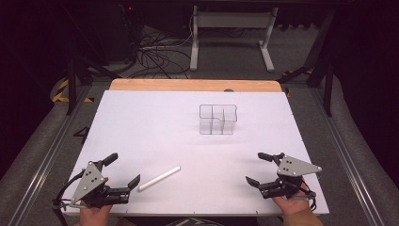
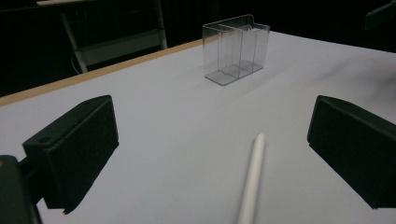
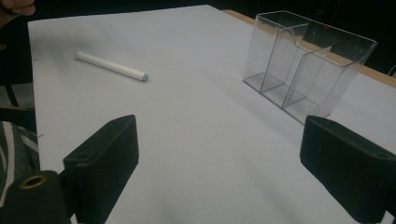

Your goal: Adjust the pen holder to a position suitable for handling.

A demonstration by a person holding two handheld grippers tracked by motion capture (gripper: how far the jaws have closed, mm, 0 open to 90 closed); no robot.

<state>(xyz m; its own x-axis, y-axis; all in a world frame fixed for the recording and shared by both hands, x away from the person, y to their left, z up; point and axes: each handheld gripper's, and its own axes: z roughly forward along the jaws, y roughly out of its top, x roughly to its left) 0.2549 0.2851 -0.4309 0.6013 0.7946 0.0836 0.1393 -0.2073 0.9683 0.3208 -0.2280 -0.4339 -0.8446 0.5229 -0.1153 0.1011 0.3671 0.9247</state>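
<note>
Both grippers, left (image 1: 125,170) and right (image 1: 254,167), rest near with jaws apart, a white stick (image 1: 159,178) beside the left, a clear holder (image 1: 217,119) far.

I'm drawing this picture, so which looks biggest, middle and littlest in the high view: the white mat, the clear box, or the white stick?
1. white mat, by far the biggest.
2. clear box, which stands toward the far side of the mat.
3. white stick, long like the box is wide, but far thinner. It lies nearer the camera, so that helps it look bigger.
</note>
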